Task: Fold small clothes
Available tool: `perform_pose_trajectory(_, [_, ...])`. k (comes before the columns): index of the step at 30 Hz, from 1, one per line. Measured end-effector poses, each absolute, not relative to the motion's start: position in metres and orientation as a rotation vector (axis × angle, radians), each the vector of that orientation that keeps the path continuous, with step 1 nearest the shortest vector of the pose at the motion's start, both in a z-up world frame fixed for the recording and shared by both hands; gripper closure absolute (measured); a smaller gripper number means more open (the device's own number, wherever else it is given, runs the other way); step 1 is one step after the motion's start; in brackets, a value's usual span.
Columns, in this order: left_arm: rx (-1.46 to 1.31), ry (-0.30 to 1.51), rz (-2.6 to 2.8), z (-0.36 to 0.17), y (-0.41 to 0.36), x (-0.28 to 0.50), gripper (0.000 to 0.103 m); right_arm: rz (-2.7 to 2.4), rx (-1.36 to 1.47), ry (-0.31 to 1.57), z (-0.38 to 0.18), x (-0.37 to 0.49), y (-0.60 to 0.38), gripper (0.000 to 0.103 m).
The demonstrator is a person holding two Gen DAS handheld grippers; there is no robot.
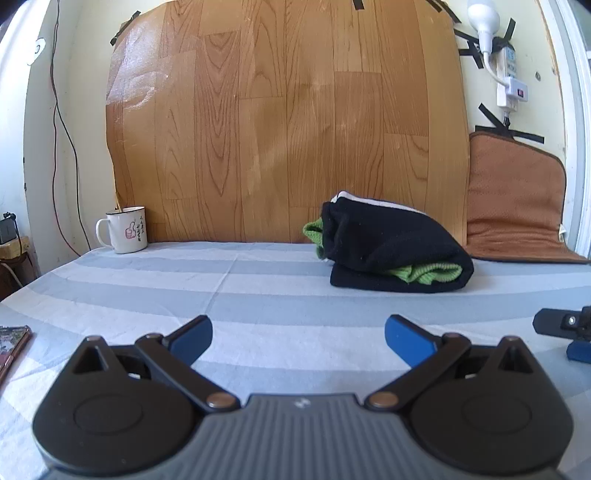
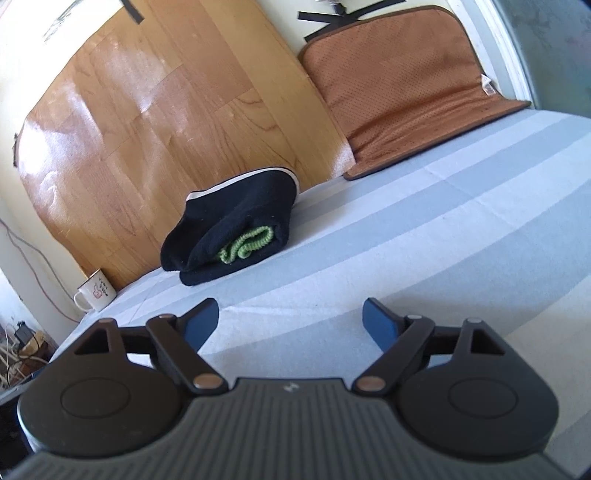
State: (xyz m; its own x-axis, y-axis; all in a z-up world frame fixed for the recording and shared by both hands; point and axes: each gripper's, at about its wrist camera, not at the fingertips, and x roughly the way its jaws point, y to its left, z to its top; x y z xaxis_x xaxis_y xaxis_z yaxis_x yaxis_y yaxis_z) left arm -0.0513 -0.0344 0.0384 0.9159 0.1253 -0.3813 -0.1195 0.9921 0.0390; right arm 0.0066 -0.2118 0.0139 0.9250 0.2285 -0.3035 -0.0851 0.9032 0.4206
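Folded black garment [image 1: 399,247]; green knit [image 1: 428,274] inside

Both wrist views sit low over the bed [image 1: 258,280], facing the wall; both show the clothes [image 1: 395,251] and mug [image 2: 94,293].

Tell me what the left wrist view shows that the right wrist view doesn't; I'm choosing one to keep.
Only the left wrist view shows the white lamp, the power strip, a phone edge and the right tongs at its border. Only the right wrist view shows cluttered cables beside the bed. Both show the folded black garment with green knit inside, the mug, brown mat, wood-pattern sheet and striped sheet.
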Motion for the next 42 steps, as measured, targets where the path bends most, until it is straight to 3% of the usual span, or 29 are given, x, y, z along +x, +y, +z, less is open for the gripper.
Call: perform_pose_trajectory(42, [0.068, 0.389, 0.113, 0.038, -0.039, -0.050, 0.000, 0.187, 0.396, 0.328, 0.015, 0.001, -0.208, 0.009])
